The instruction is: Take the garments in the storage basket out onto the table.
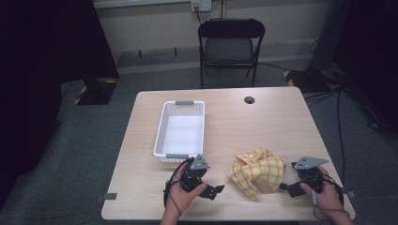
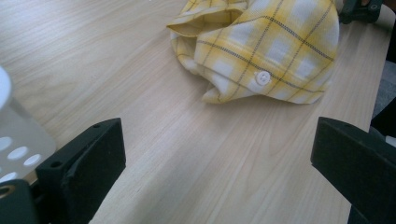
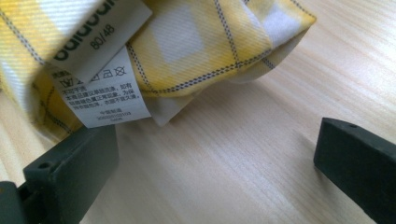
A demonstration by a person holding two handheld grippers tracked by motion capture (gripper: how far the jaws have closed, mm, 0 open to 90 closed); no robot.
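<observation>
A crumpled yellow-and-white checked garment (image 1: 257, 171) lies on the wooden table (image 1: 272, 122) near its front edge. In the left gripper view the garment (image 2: 266, 51) shows a white button, beyond the wide-apart jaws. My left gripper (image 1: 217, 191) is open, just left of the cloth, with bare table between its jaws. My right gripper (image 1: 287, 187) is open at the cloth's right edge. In the right gripper view the garment (image 3: 187, 42) with its white care labels (image 3: 100, 79) hangs just over the left jaw; nothing is gripped.
A white perforated plastic basket (image 1: 165, 136) stands empty on the table behind the left gripper; its corner (image 2: 14, 135) shows in the left gripper view. A round cable hole (image 1: 249, 100) is at the table's back. A black folding chair (image 1: 230, 44) stands beyond the table.
</observation>
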